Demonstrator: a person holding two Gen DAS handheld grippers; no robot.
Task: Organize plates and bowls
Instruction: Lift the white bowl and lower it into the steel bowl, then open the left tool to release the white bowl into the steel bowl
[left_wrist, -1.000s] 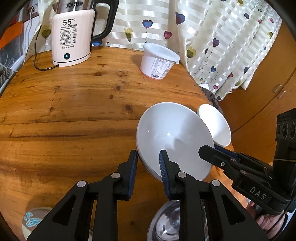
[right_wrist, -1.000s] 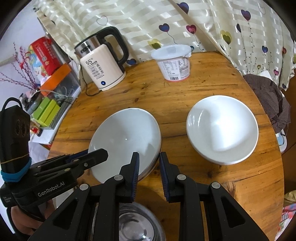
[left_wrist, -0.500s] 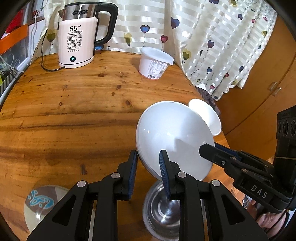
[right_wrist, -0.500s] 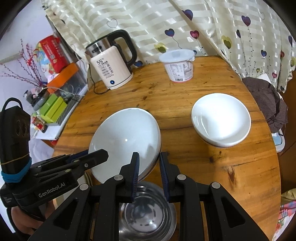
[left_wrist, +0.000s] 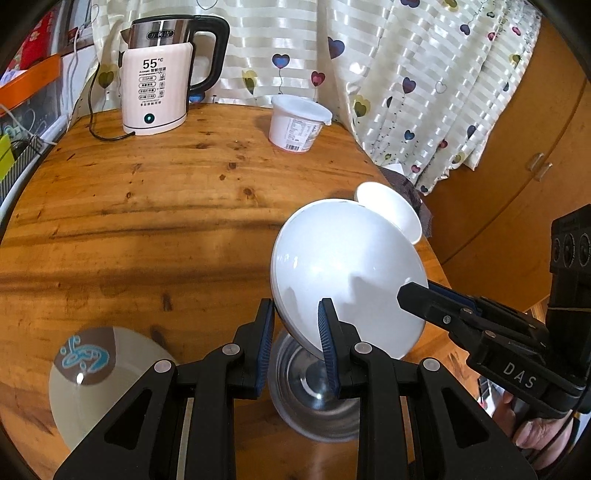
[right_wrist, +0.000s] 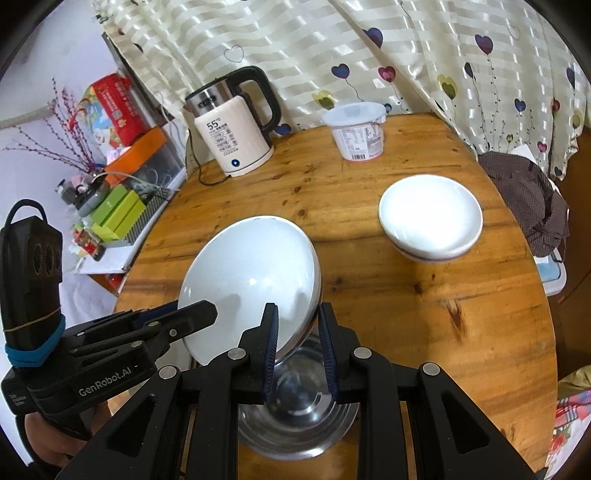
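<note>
A large white bowl (left_wrist: 343, 269) (right_wrist: 251, 273) hangs tilted in the air above the round wooden table (left_wrist: 147, 221). My left gripper (left_wrist: 295, 310) is shut on its near rim and shows at the lower left in the right wrist view (right_wrist: 199, 310). Across the bowl, my right gripper (right_wrist: 295, 314) is shut on the opposite rim, seen from the left wrist as a black finger (left_wrist: 417, 291). A steel bowl (left_wrist: 310, 391) (right_wrist: 295, 406) stands on the table right under the held bowl. A stack of white plates (right_wrist: 430, 218) (left_wrist: 391, 210) sits toward the table's right edge.
A greyish plate with a blue pattern (left_wrist: 92, 373) lies near the front left. At the back stand a kettle (left_wrist: 159, 85) (right_wrist: 236, 129) with its cord and a white lidded tub (left_wrist: 295, 125) (right_wrist: 356, 133). A dark cloth (right_wrist: 524, 199) lies off the right edge.
Both grippers have carried the white bowl up and back toward the near edge. The steel bowl and the patterned plate have come into view beneath; the white plate stack looks farther off.
</note>
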